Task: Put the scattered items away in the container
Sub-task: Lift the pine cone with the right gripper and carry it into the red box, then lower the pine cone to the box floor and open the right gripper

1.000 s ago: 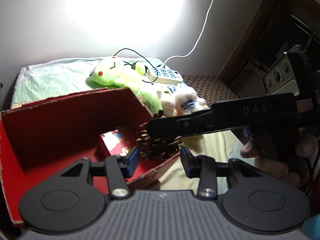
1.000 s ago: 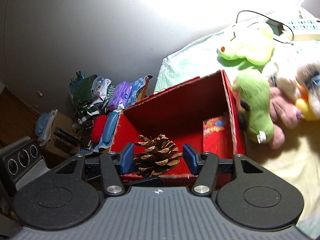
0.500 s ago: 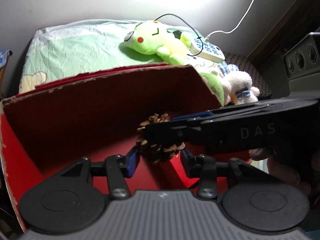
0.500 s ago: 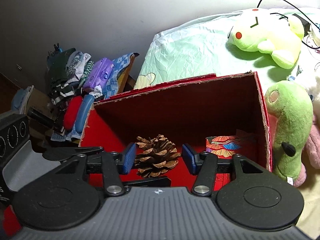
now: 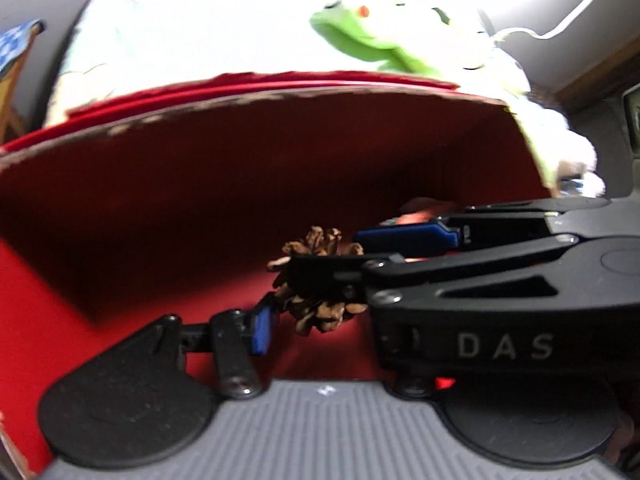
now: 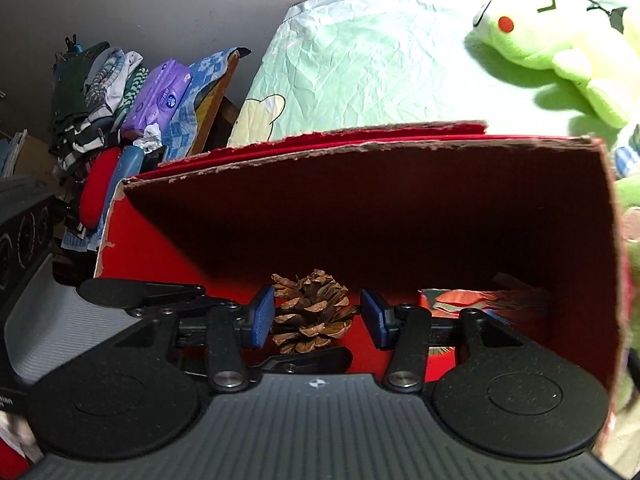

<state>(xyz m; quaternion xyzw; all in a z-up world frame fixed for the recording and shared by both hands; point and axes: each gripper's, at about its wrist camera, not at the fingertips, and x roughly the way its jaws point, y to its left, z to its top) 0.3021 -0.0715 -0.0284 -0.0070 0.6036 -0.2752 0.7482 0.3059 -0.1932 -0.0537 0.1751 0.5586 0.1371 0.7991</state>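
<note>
The pine cone (image 6: 311,311) sits between the blue pads (image 6: 262,317) of the right gripper (image 6: 316,318), low inside the red cardboard box (image 6: 400,208). Those jaws have slowly narrowed; the left pad touches the scales, while a sliver of gap shows at the right pad.

The box's torn far rim rises well above the cone. Bare red floor lies to the cone's left, and a colourful small packet (image 6: 476,300) lies near the right wall.

The left wrist view, blurred, shows the cone (image 5: 320,292) from the side, with the right gripper (image 5: 360,256) crossing in front. Of the left gripper (image 5: 320,330) only one pad shows, beside the cone, so I cannot tell how its jaws stand.

Only the right wrist view shows the green plush toy (image 6: 560,36) clearly, the pale bedsheet (image 6: 380,60) beyond the box, and clutter piled at far left.
</note>
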